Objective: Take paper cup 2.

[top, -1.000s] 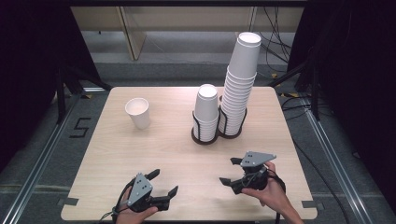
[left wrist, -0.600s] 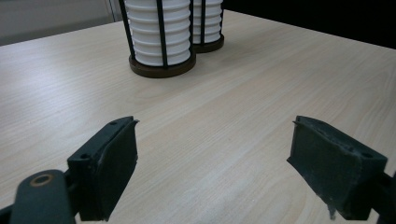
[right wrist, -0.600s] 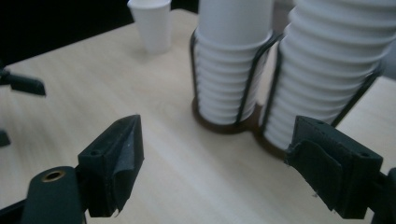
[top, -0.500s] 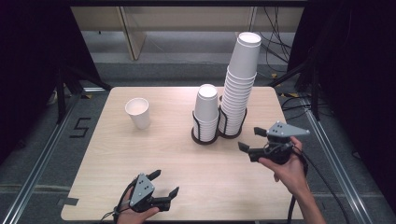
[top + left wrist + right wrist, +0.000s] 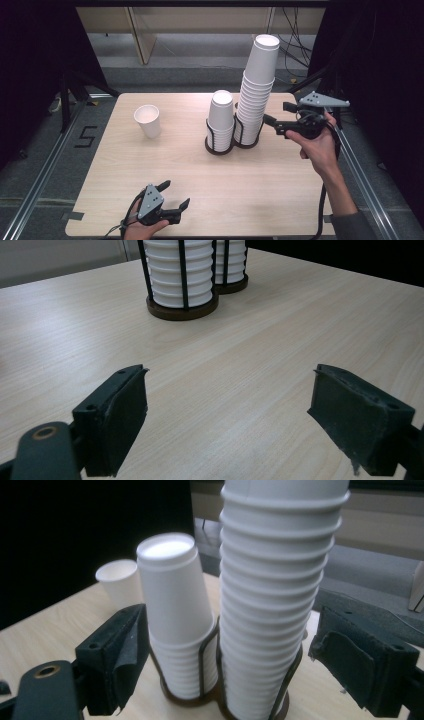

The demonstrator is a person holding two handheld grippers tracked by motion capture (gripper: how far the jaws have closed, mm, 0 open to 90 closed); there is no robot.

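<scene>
- My right claw [image 5: 278, 120] hovers spread, seemingly just short of the tall cup stack [image 5: 256, 95].
- My left claw [image 5: 176, 196] sits spread above the desk [image 5: 250, 185].

We saw a pale wooden tabletop [image 5: 280, 185] with rounded corners, its grain running from side to side. On it, right of the middle, stood two round black wire holders touching each other: the left holder [image 5: 220, 145] carried a short stack of upturned white paper cups [image 5: 221, 114], and the right holder [image 5: 248, 141] a much taller stack [image 5: 257, 85]. Well apart from them, toward the far left, a single white cup [image 5: 148, 120] stood upright with its mouth open.
</scene>
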